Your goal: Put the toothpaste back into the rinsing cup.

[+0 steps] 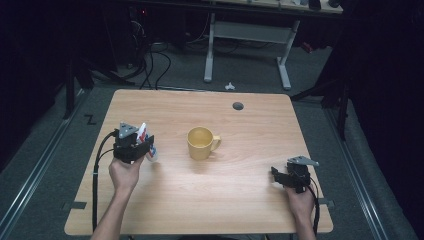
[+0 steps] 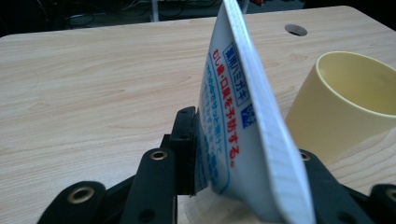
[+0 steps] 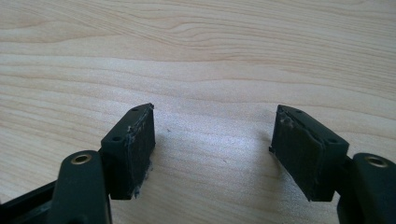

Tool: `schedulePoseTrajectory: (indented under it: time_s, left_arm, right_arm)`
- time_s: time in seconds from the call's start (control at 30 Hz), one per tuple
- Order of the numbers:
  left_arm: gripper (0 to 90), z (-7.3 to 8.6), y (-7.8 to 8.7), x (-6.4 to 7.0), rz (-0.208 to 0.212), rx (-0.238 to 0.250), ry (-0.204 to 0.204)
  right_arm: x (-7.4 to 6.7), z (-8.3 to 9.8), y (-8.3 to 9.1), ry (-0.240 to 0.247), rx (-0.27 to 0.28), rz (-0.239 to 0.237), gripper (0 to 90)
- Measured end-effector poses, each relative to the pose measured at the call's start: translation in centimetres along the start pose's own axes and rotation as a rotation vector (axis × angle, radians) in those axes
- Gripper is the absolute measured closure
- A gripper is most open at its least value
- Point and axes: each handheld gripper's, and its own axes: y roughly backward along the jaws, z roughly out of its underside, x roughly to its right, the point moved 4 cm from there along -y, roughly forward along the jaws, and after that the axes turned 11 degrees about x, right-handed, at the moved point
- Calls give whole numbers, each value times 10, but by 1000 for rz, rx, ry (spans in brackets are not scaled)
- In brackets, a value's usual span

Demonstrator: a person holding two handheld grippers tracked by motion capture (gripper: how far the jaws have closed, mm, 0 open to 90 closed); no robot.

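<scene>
Currently your left gripper (image 1: 141, 145) fingers clamp the toothpaste tube (image 2: 243, 126) upright, long axis vertical, just left of the yellow mug (image 1: 202, 143); your right gripper (image 3: 215, 154) fingers stand wide, empty.

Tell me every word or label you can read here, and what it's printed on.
"薬用ハミガキ", blue, boxed, on the toothpaste tube held in the left hand-held gripper.
"むし歯・口臭を防ぐ" or close to it, red, on the same tube; the last characters are unclear.
Small blue print lower on the tube: too blurred to read.
Yellow mug: no lettering visible.
Table: none.
</scene>
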Motion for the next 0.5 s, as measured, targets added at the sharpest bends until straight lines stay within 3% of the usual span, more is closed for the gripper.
schedulePoseTrajectory:
  time_s: [0.5]
  left_arm:
    - [683,-13,1,12,38,14,-17]
  right_arm:
    - [0,0,0,0,0,0,302]
